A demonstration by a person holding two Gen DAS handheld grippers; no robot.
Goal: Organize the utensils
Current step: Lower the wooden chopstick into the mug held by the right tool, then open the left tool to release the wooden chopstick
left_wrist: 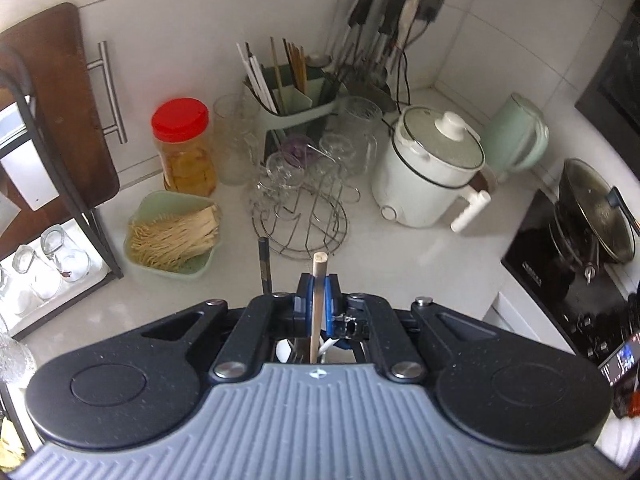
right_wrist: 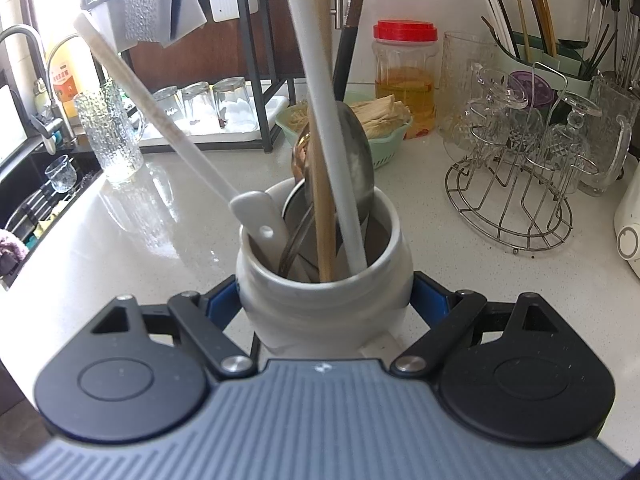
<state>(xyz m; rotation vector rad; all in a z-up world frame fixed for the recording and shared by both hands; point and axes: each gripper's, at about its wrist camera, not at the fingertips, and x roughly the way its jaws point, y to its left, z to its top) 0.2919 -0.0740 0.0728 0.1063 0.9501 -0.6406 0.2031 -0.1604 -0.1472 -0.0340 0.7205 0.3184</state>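
My left gripper (left_wrist: 318, 292) is shut on a pale wooden chopstick (left_wrist: 319, 276) that stands upright between the blue pads, its lower end down in a jar below. My right gripper (right_wrist: 324, 300) is shut on a white ceramic jar (right_wrist: 324, 292) on the counter. The jar holds the wooden chopstick (right_wrist: 322, 184), a white chopstick (right_wrist: 320, 92), a white spatula (right_wrist: 160, 120), a metal spoon (right_wrist: 356, 160) and a dark chopstick (right_wrist: 350, 32). A green utensil holder (left_wrist: 296, 108) with several chopsticks stands at the back; it also shows in the right wrist view (right_wrist: 536, 64).
A wire rack of glasses (left_wrist: 304, 196) stands mid-counter, a red-lidded jar (left_wrist: 184, 148) and a green basket of noodles (left_wrist: 172, 236) to its left. A white pot (left_wrist: 428, 172), a green kettle (left_wrist: 516, 136) and a stove (left_wrist: 560, 264) lie right. A sink (right_wrist: 36, 192) lies far left.
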